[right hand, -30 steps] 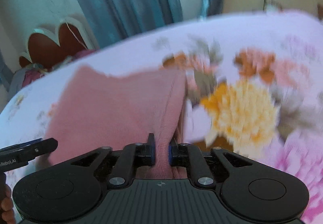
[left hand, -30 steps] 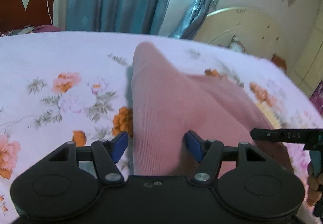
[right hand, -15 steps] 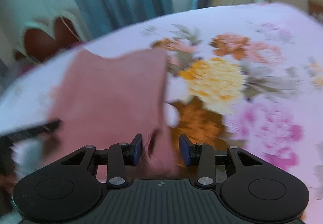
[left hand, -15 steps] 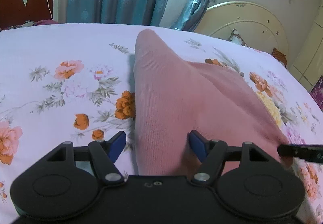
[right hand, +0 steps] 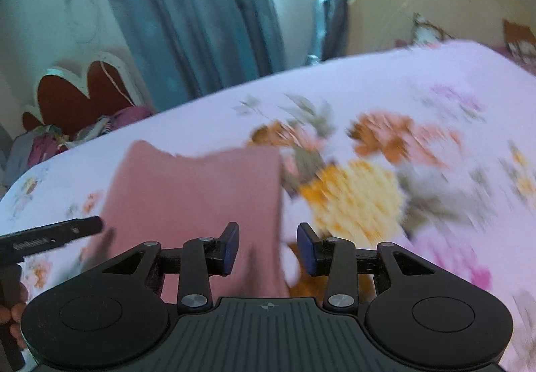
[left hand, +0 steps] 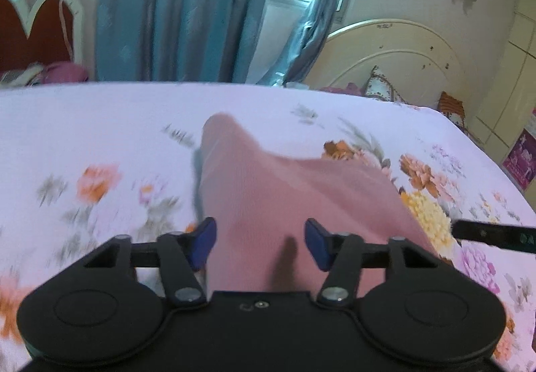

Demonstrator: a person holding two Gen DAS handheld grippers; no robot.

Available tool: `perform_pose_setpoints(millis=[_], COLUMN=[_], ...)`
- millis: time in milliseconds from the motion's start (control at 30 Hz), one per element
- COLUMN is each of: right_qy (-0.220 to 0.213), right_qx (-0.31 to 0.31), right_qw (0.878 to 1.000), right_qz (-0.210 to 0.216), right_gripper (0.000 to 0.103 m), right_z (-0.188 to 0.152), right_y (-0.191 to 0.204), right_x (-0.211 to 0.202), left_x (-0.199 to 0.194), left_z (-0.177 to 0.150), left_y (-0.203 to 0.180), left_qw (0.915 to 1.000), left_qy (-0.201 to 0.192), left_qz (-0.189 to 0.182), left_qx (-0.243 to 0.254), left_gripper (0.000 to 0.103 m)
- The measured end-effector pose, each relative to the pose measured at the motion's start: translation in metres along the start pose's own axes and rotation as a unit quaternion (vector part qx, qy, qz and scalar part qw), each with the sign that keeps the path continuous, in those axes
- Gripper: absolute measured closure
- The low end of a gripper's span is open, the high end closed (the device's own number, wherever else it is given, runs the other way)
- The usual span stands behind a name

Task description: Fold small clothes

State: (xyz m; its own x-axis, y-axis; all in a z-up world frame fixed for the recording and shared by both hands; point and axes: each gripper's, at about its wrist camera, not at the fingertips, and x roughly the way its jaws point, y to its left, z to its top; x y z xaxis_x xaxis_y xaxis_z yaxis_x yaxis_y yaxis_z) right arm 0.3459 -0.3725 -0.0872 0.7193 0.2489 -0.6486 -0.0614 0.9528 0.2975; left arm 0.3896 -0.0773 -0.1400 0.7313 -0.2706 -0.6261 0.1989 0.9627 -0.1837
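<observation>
A pink ribbed garment (left hand: 284, 191) lies folded flat on the floral bedsheet (left hand: 100, 137). My left gripper (left hand: 259, 243) is open, its blue pads on either side of the garment's near-left part, just above it. In the right wrist view the garment (right hand: 194, 198) lies left of centre. My right gripper (right hand: 268, 246) is open over the garment's near right edge, holding nothing. Each gripper's black finger shows at the edge of the other's view.
The bed has a cream headboard (left hand: 402, 50) at the right and a red scalloped board (left hand: 33, 30) at the far left. Blue curtains (left hand: 174, 10) hang behind. Pillows and clothes lie at the bed's far corners.
My right gripper was shut on the garment's edge, then opened and let it go. Both grippers have drawn back a little; the garment now lies flat.
</observation>
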Motion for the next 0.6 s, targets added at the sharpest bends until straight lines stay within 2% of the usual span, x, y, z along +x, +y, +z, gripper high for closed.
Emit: perform_pose_setpoints(millis=[67,167,267,333,467,600], right_qy=[-0.007,-0.005,-0.007,-0.009,0.012,0.002], right_qx=[-0.019,-0.021,-0.043,-0.055,-0.057,-0.044], right_qw=[1.0,1.0,0.999,0.998,0.996,0.997], right_qz=[-0.007,-0.01,-0.026,-0.038,-0.067,-0.057], right_gripper=[0.064,0.064,0.064,0.064,0.064,0.064], right_z=[0.011,0.023,0.028,0.026,0.012,0.015], right_y=[0.012,0.024,0.035,0.034,0.016,0.007], right_x=[0.018,0.051,0.081,0.1,0.136,0.132], left_x=[0.011,0.029,0.05,0.059,0.067,0.067], left_z=[0.009,0.019,0.023,0.022,0.01,0.016], left_y=[-0.004,-0.008,-0.006,0.0,0.016,0.016], left_qw=[0.9999,0.9997,0.9993,0.9991,0.9996,0.9996], left_qy=[-0.007,-0.008,-0.007,-0.006,-0.003,0.003], left_qz=[-0.007,-0.007,0.013,0.027,0.027,0.026], left_qx=[0.008,0.022,0.034,0.032,0.009,0.015], left_gripper=[0.061,0.061,0.061,0.06,0.057,0.057])
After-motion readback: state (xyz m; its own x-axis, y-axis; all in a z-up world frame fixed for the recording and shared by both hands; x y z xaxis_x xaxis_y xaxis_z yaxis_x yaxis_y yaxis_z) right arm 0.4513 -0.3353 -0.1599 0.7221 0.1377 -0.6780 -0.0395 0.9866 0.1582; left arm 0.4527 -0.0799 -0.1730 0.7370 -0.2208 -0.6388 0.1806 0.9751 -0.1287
